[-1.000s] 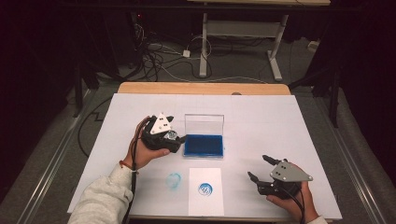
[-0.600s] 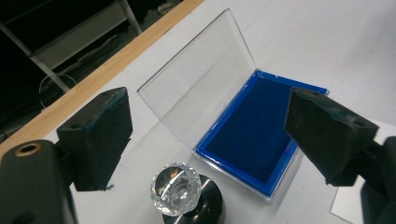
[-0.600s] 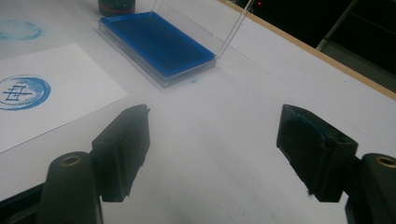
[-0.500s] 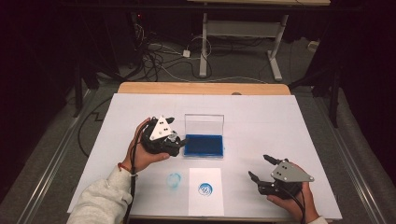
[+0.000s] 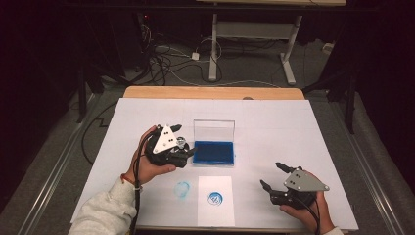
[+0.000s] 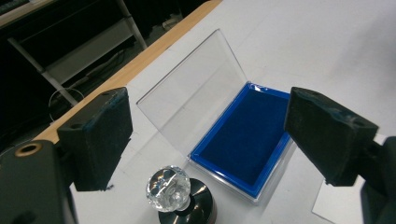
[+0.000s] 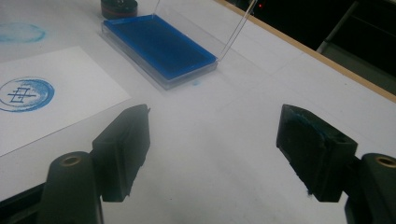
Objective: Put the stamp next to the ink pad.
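The left claw hangs over the bench with its jaws wide apart, and in the left gripper view the stamp sits between and below them, its faceted clear knob on a dark round base, untouched by either pad. It stands on the bench just beside the near left corner of the ink pad case, whose clear lid tilts up and back behind the blue felt. From above, the stamp peeks out next to the grey plate of that claw, right at the case's left edge.

My read: the stamp is either about to be taken up or has just been let go, and a clean grip is what matters. The knob is slick and rounded, so the pads should come in low, on the neck or the dark base, square from both sides. Squeeze the facets and it may pop out sideways into the case. Go down straight and keep clear of the open lid.

Over on the right, the right claw rests near the front edge, jaws apart and nothing between them, as its own view shows bare bench ahead. Between the two hands lies the white paper bearing a blue round print, and beside it a fainter blue smudge on the bench itself. The paper is loose; the right claw is well placed to pin a corner if another print is pressed.
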{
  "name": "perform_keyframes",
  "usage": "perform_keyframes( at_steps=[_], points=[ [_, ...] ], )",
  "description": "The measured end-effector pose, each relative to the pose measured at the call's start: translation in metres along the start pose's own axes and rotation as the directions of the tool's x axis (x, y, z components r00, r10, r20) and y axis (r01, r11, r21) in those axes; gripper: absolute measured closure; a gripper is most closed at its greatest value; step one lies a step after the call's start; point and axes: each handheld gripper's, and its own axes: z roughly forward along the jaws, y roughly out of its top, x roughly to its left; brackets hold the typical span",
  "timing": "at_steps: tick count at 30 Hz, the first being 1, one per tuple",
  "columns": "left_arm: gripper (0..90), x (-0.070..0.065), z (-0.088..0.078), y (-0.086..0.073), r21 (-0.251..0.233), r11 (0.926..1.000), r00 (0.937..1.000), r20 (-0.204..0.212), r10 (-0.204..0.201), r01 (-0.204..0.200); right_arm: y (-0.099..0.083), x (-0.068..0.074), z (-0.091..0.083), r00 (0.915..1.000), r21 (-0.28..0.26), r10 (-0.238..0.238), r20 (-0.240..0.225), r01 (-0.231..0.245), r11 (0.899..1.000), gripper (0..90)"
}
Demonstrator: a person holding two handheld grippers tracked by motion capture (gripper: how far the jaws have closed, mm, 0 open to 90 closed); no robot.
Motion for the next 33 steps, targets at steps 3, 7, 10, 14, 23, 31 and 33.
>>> perform_keyframes(
  at_steps=[3,7,10,14,23,31,33],
  points=[
    [15.2,-0.004,-0.004,0.002,-0.008,0.9999,0.9999,-0.003,0.013,-0.013,0.0,-0.001,-0.001,1.0,-0.005,0.005,0.007,-0.005,1.0,26.5],
    [15.2,-0.008,-0.006,0.002,-0.009,0.9995,0.9996,-0.002,0.029,-0.029,0.001,0.0,-0.001,1.0,-0.007,0.002,0.004,-0.002,1.0,26.4],
    [15.2,-0.011,-0.007,0.001,-0.003,0.999,0.999,-0.006,0.045,-0.045,0.001,0.0,-0.002,1.0,-0.009,0.002,0.007,-0.002,1.0,26.4],
    [15.2,-0.013,-0.009,0.001,-0.009,0.9989,0.9989,0.008,0.046,-0.046,0.001,0.0,-0.002,1.0,-0.014,0.003,0.008,-0.003,1.0,26.4],
    [15.2,-0.021,-0.014,-0.001,-0.009,0.9972,0.9973,0.004,0.074,-0.074,0.002,0.001,-0.002,0.9999,-0.012,-0.003,0.011,0.003,1.0,26.4],
    [15.2,-0.03,-0.02,-0.004,-0.034,0.9945,0.9949,-0.02,0.099,-0.099,0.002,0.001,-0.002,0.9999,-0.012,-0.006,0.011,0.006,1.0,26.4],
    [15.2,-0.031,-0.021,-0.005,-0.035,0.9941,0.9945,-0.025,0.102,-0.103,0.002,0.001,-0.002,0.9999,-0.012,-0.008,0.011,0.008,1.0,26.4]
  ],
)
